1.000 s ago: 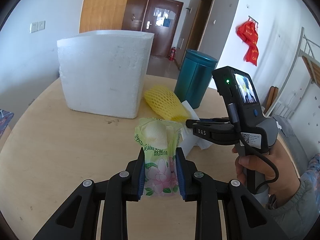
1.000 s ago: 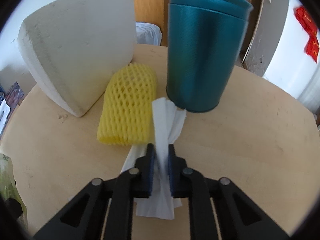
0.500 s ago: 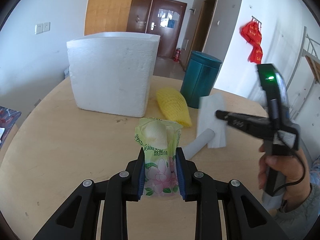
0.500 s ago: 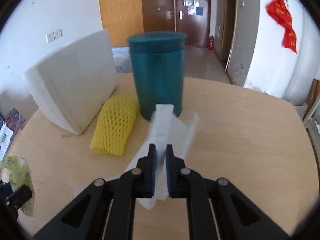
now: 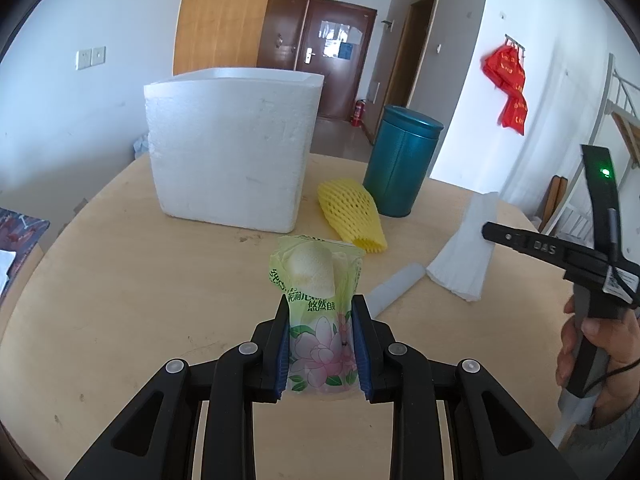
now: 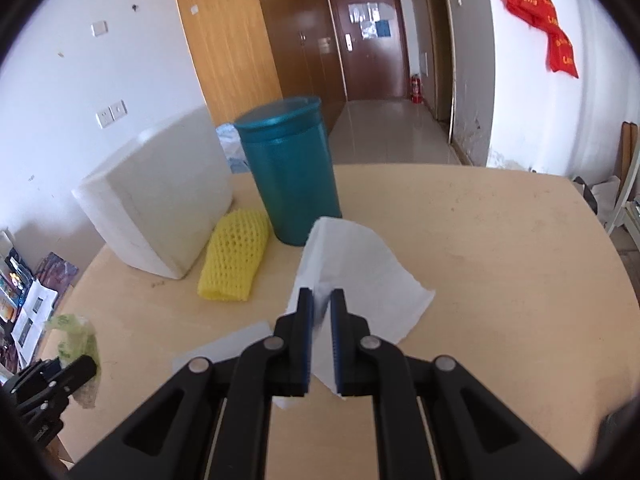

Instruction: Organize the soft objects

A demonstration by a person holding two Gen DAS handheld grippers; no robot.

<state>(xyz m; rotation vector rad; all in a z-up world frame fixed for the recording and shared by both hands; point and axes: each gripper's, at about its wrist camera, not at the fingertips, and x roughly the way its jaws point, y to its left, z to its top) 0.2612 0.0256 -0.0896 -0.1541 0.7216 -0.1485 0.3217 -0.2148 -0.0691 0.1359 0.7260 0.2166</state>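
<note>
Two containers stand on the round table (image 5: 100, 280): a white foam box (image 5: 232, 152), interior hidden, and a lidded teal canister (image 5: 402, 164). Between them lies a yellow foam net (image 5: 352, 212). Left gripper (image 5: 322, 344) clamps a green floral packet (image 5: 320, 300), held above the tabletop. Right gripper (image 6: 320, 336) pinches a white tissue (image 6: 360, 272), lifted clear of the table.

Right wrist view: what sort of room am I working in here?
Probably a dorm or residential room: a round wooden table, a brown entry door with a fire extinguisher beside it, and red decorations on the wall.
</note>
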